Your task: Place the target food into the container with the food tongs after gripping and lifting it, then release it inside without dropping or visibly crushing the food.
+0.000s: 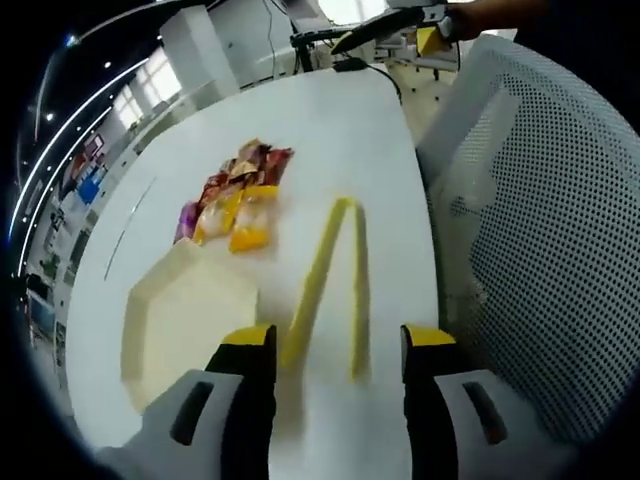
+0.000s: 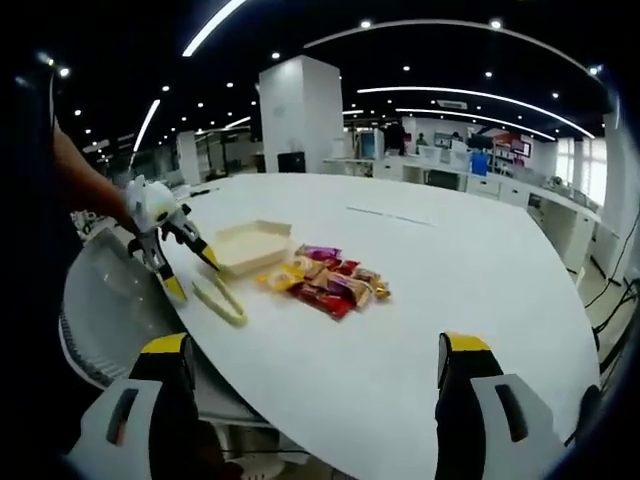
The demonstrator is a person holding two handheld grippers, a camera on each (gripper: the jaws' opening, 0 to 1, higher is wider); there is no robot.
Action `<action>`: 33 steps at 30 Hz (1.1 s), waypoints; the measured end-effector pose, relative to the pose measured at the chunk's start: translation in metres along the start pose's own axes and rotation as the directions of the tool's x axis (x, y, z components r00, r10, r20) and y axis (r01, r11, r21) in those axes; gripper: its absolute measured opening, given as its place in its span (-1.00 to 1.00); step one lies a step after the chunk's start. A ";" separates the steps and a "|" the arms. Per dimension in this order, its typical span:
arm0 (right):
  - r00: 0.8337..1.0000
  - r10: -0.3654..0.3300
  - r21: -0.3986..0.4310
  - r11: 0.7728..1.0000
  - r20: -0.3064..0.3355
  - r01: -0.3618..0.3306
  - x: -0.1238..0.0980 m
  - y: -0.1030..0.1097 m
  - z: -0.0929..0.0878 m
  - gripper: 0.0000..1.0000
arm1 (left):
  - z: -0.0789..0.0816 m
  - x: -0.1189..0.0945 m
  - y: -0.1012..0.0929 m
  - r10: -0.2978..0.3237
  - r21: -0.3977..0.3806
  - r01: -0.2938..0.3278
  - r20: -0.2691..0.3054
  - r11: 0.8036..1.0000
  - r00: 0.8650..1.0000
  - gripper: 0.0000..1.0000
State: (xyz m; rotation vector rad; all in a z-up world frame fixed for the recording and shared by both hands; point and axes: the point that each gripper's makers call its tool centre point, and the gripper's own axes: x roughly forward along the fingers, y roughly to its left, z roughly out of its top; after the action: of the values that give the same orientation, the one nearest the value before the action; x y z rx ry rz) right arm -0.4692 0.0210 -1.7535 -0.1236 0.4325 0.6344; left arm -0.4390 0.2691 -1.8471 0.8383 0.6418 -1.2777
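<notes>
Fingers, left gripper (image 1: 338, 365): spread wide, nothing between them, poised just over the open ends of the food tongs (image 1: 335, 280); in the right gripper view this gripper (image 2: 175, 262) hangs above the tongs at the desk's near-left edge.
Fingers, right gripper (image 2: 313, 372): also spread and empty – held back off the near edge of the desk (image 2: 450, 270), well apart from everything on it.
Container (image 1: 185, 320): pale, shallow open tray, furthest left in the left gripper view, near the desk edge and just beside the tongs; it looks empty.
Target food (image 1: 235, 195): a small heap of wrapped snack packets in yellow, red and purple, lying beyond the tray toward the desk's middle, none yet in the tray.
Handling: probably light, with slick, crinkly film and soft or brittle contents – grip one packet across its flat middle, gently; a hard squeeze could crush it, a weak one let it slide.
Tongs: thin yellow V, hinge pointing away; best taken mid-arm so they can close.
Mesh chair (image 1: 540, 220): crowds the desk's edge on the right of the left gripper view, close to the tongs.
Obstacles: packets overlap, so a neighbour may drag along.
</notes>
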 end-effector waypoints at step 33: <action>0.999 0.004 0.007 1.000 -0.032 -0.004 -0.002 0.003 -0.004 0.99 | -0.013 0.002 0.024 0.071 -0.101 -0.073 -0.026 0.992 0.997 -0.92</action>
State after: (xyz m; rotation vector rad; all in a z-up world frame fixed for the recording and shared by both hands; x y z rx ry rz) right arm -0.4735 0.0214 -1.7560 -0.1261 0.4659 0.6358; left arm -0.4146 0.2802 -1.8517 0.7861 0.6828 -1.1621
